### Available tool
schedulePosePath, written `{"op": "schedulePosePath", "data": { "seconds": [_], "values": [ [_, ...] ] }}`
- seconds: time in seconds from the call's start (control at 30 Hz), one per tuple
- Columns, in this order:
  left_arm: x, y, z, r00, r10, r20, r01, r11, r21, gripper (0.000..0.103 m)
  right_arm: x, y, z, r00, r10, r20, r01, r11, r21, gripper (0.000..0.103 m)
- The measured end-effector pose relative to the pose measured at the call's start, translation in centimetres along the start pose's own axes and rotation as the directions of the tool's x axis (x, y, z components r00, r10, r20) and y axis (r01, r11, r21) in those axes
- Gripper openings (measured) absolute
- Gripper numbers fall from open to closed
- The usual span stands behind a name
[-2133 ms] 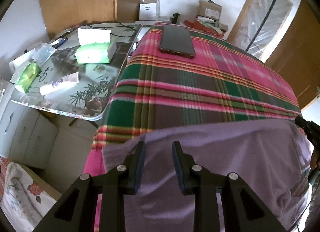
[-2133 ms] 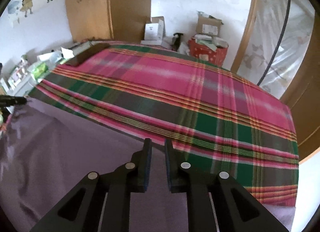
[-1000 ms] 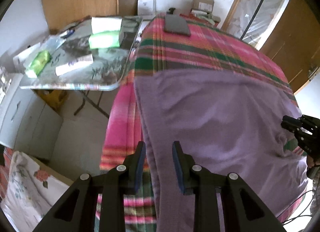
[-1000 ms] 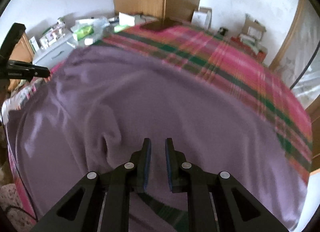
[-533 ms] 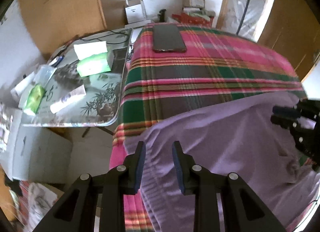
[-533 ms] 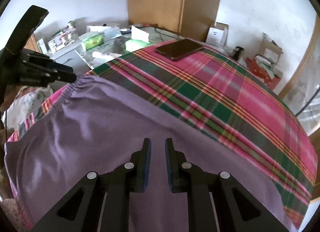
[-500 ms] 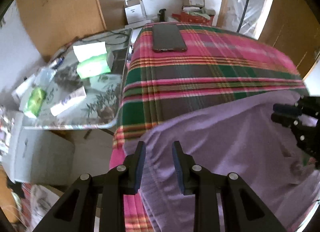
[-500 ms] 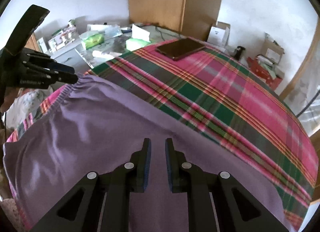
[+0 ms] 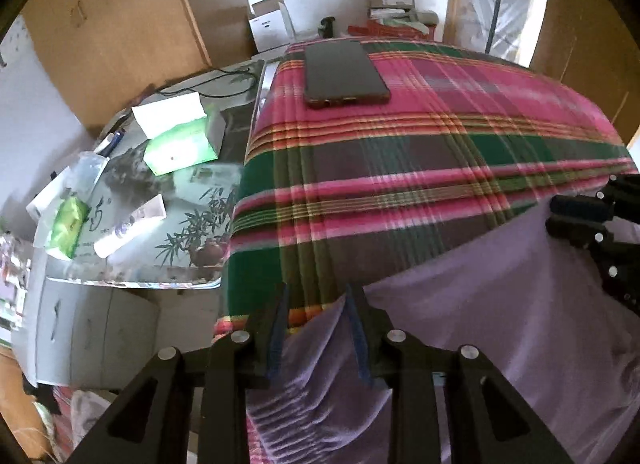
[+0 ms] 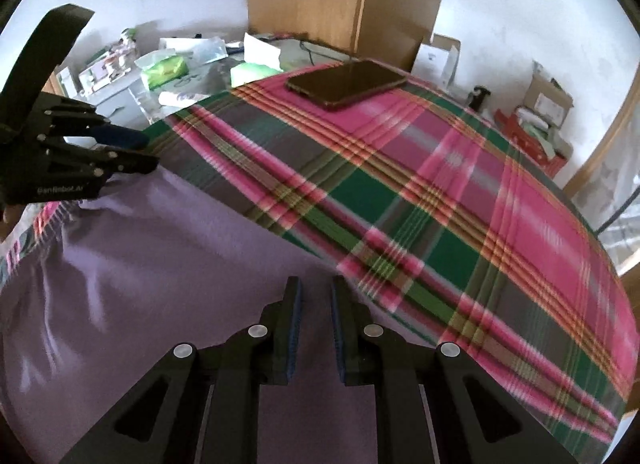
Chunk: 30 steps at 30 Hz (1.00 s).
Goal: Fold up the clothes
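One purple garment (image 9: 500, 324), one phone (image 9: 344, 74), two grippers.

Garment (image 9: 500, 324) lies on near part of the blanket (image 9: 420, 168); phone (image 9: 344, 76) on blanket's far end, well apart from garment; side table (image 9: 132, 248) left of blanket, with tissue box (image 9: 180, 144) and tube (image 9: 128, 226) on it.

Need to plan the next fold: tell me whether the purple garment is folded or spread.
Spread, not folded: the purple garment lies as one broad sheet over the plaid cloth; only its gathered edge bunches.
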<state>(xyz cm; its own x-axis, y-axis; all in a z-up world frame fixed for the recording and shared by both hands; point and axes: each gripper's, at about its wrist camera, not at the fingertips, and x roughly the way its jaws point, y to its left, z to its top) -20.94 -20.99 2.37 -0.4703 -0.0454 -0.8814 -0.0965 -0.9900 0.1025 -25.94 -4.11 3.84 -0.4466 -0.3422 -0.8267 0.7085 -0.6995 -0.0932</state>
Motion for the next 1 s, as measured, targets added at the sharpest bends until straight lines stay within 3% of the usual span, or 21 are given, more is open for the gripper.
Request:
{"op": "schedulePosePath", "data": {
  "seconds": [0.07,0.23,0.37,0.57,0.77,1.0],
  "values": [
    [-0.1,-0.2,-0.1,1.0,0.002,0.005,-0.002,1.0,0.021,0.031,0.1,-0.3,0.2,1.0,0.006,0.008,-0.006,1.0,0.009,0.019],
    [-0.5,0.8,-0.4,0.997,-0.074,0.004,0.073,0.997,0.02,0.031,-0.4,-1.6,0.4,1.0,0.027,0.007,-0.027,0.998,0.062,0.027],
    [-0.8,0.4,-0.9,0.992,-0.127,-0.012,0.127,0.985,0.112,0.031,-1.9,-2.3,0.3,0.997,0.055,0.045,-0.058,0.996,0.072,0.033],
    [-0.5,0.1,-0.8,0.992,-0.122,-0.013,0.123,0.978,0.17,0.033,-1.0,-3.0,0.0,0.994,0.113,0.005,-0.113,0.992,0.061,0.038],
    [-0.5,0.2,-1.2,0.989,-0.146,0.01,0.14,0.964,0.226,0.034,0.0,-2.7,-0.7,0.993,0.116,-0.031,-0.116,0.993,0.021,0.047],
    [-0.4,1.1,-1.4,0.979,-0.202,0.015,0.196,0.962,0.192,0.035,0.3,-3.1,-0.8,0.992,0.127,-0.021,-0.127,0.992,0.007,0.048]
  ]
}}
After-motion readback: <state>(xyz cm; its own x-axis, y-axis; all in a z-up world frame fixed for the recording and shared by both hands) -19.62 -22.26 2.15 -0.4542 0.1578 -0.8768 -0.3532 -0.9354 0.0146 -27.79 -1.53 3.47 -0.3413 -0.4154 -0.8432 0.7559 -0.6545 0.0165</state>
